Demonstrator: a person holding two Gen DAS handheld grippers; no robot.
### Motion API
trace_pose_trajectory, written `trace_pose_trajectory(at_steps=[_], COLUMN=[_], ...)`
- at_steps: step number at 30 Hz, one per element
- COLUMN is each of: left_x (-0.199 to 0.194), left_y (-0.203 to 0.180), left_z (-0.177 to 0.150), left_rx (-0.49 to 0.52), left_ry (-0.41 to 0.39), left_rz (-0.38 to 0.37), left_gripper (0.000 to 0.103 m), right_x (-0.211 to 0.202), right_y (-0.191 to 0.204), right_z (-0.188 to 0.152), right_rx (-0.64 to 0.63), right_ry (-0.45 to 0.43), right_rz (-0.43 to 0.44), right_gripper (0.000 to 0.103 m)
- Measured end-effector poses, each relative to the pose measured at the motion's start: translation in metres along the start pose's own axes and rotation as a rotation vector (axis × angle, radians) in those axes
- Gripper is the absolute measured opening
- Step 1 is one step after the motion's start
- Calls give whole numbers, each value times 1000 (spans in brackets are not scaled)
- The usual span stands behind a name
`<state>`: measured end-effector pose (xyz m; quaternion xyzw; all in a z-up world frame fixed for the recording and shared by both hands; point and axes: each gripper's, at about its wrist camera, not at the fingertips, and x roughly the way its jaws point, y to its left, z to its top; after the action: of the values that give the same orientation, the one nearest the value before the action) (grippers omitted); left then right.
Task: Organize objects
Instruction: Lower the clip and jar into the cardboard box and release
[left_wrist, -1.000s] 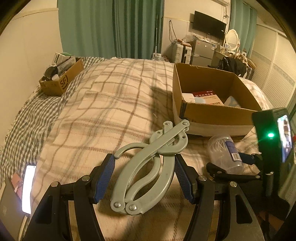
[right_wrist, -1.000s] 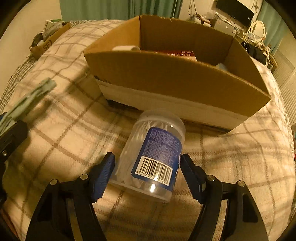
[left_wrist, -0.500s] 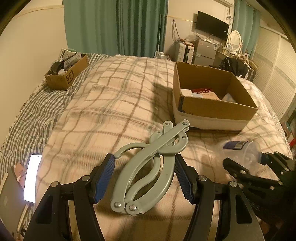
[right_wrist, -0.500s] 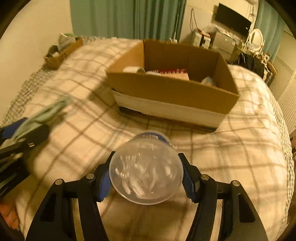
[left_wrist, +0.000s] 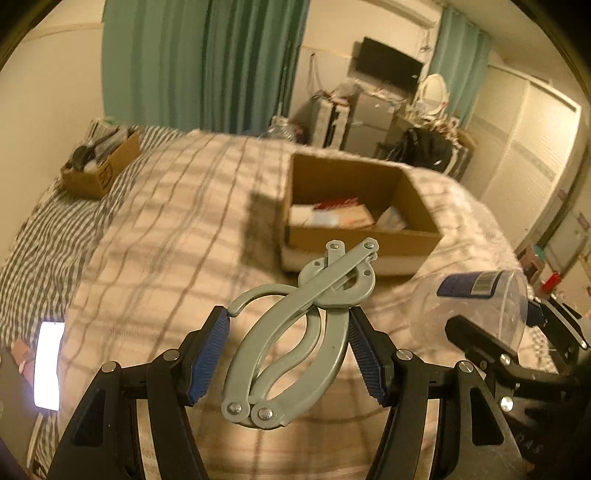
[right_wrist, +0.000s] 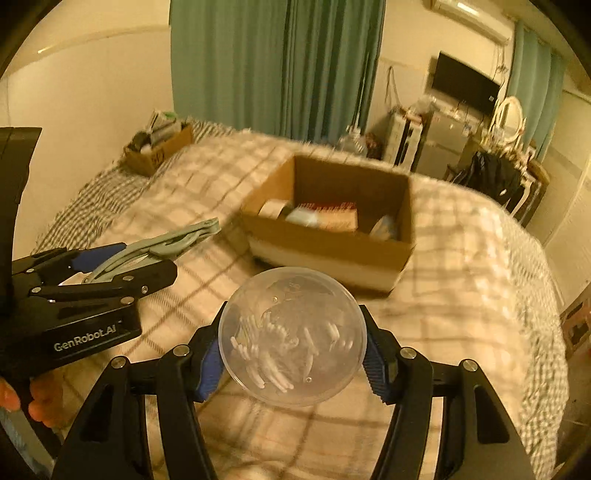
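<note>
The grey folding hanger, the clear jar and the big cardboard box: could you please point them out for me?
grey folding hanger (left_wrist: 295, 343), left wrist view, on its curved arm.
clear jar (right_wrist: 291, 336), right wrist view, on its round end.
big cardboard box (right_wrist: 325, 245), right wrist view, on its near wall.

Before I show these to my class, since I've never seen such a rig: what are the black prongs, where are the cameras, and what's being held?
No robot: a person carries a hand-held gripper in each hand, each with a fisheye camera looking along its fingers. The left hand-held gripper is shut on a grey-green folding plastic hanger. The right hand-held gripper is shut on a clear round plastic jar of cotton swabs. Ahead, on the checked bedspread, stands an open brown cardboard box with items inside.
</note>
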<state>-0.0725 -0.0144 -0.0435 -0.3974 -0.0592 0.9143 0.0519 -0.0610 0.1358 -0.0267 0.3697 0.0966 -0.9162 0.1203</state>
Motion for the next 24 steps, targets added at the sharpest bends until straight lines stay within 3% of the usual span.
trace_pose_trajectory(at_steps=[6, 14, 24], left_x=[-10, -12, 37], left_y=[-27, -47, -59], left_z=[38, 107, 196], left_rx=[91, 118, 102], left_ry=[-58, -110, -112], left_rz=[-11, -56, -35], left_gripper=[66, 67, 67], right_x=[-22, -44, -6], right_y=[-26, -61, -91], right_z=[33, 104, 196], right_rx=[22, 12, 4], right_ry=[-66, -188, -203], right_rz=[-22, -90, -142], right_gripper=[61, 61, 61])
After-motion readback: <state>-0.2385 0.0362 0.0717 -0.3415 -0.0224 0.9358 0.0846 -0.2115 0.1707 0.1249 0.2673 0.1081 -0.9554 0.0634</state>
